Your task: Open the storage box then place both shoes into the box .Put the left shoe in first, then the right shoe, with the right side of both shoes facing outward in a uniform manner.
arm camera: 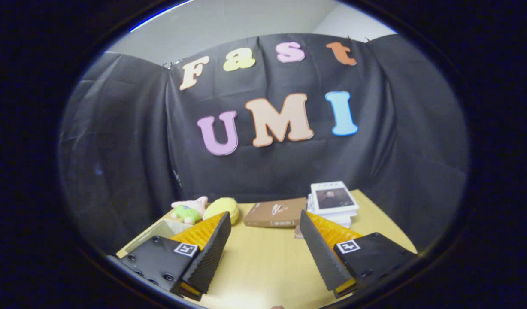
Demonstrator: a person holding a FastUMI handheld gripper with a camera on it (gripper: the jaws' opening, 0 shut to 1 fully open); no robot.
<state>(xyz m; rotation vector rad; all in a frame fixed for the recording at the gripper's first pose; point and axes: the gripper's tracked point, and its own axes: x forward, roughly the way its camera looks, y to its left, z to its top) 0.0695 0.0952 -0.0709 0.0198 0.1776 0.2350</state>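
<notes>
My gripper (265,219) is open, held above a light wooden table (263,266), with nothing between its fingers. Bare tabletop lies between them and just ahead. Behind the left finger (207,253) a pale, open-topped container (154,234) stands at the table's left edge, partly hidden by that finger. I cannot tell whether it is the storage box.
A pink and green plush toy (189,209) and a yellow round plush (222,208) sit at the container's far end. A brown book (274,212) lies flat beyond the fingers. A stack of books (333,201) with a white cover on top stands beyond the right finger. Black cloth walls close the back.
</notes>
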